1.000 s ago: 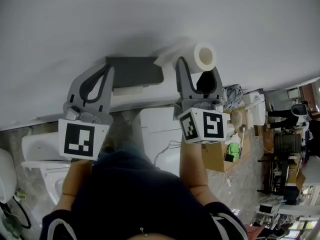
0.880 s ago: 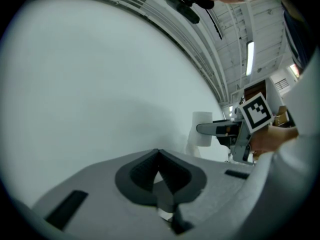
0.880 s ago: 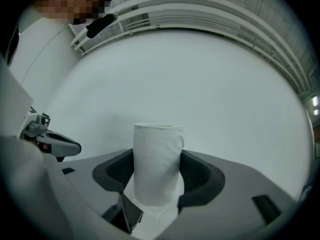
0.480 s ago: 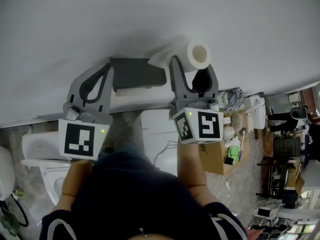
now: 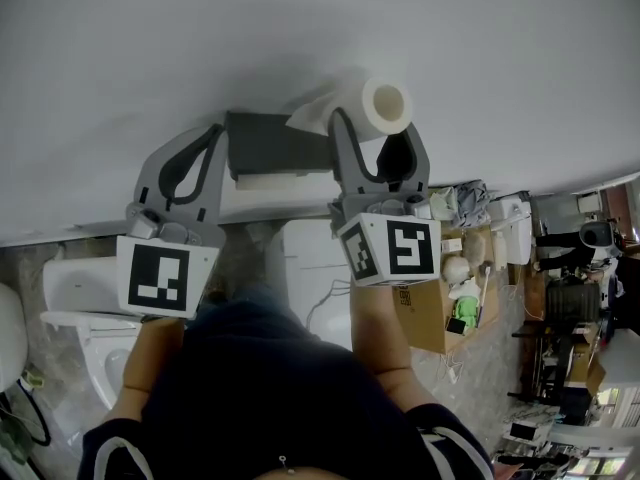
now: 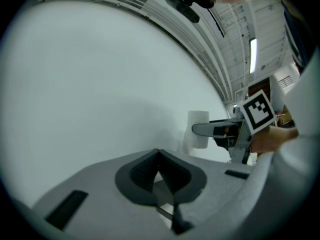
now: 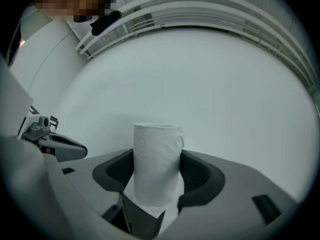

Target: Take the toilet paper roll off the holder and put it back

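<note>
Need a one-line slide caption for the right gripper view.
Right gripper clamps a white toilet paper roll before a plain white wall.

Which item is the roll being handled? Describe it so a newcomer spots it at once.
Start at the big white wall across the upper head view and find the dark grey holder on it. Just right of the holder, the right gripper clamps a white toilet paper roll; it is the only round white thing there, its hollow core showing.

Plain white wall (image 5: 300, 38), white toilet (image 5: 75, 293) at lower left, speckled grey floor (image 5: 492, 368), open cardboard box (image 5: 425, 316), distant clutter, possibly shelving, at right.
</note>
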`<state>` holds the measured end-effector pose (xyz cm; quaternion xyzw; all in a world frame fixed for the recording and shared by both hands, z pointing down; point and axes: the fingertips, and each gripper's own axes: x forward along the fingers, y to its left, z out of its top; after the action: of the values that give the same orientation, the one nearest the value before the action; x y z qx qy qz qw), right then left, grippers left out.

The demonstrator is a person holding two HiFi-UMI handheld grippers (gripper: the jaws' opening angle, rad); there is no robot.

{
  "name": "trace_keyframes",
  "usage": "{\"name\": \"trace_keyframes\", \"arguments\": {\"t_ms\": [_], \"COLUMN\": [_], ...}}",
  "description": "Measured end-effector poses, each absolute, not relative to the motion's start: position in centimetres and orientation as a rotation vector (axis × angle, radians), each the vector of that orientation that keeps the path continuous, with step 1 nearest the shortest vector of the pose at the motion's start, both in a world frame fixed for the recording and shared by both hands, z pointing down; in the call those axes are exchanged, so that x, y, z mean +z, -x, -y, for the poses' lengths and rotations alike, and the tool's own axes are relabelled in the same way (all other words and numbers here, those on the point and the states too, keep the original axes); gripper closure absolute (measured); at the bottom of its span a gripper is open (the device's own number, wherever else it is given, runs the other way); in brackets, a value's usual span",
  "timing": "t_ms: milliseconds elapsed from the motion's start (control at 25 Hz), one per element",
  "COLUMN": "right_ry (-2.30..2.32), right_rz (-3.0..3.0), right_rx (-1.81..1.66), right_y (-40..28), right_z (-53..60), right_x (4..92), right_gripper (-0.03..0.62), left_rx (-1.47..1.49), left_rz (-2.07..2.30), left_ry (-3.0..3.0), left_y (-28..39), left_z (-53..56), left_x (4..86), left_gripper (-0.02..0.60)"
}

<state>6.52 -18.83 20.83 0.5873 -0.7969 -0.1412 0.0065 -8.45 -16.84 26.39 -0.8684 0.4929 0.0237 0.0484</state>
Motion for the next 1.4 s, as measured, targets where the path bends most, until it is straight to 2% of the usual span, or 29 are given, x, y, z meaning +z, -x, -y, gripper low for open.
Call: {"name": "trace_keyframes", "arguments": {"t_ms": [1400], "right_ry": [-1.666], "right_rz": [2.52], "right_rx": [-0.327], "right_y": [-2.3], "right_z": [20.8], "right_x": [26.8], "right_gripper": [0.301], "left_rx": [0.054], "left_rz": [-1.572], "left_ry": [2.615], "left_y": [9.7], "left_z": [17.0], "left_x": [26.8], "left_gripper": [0.581]}}
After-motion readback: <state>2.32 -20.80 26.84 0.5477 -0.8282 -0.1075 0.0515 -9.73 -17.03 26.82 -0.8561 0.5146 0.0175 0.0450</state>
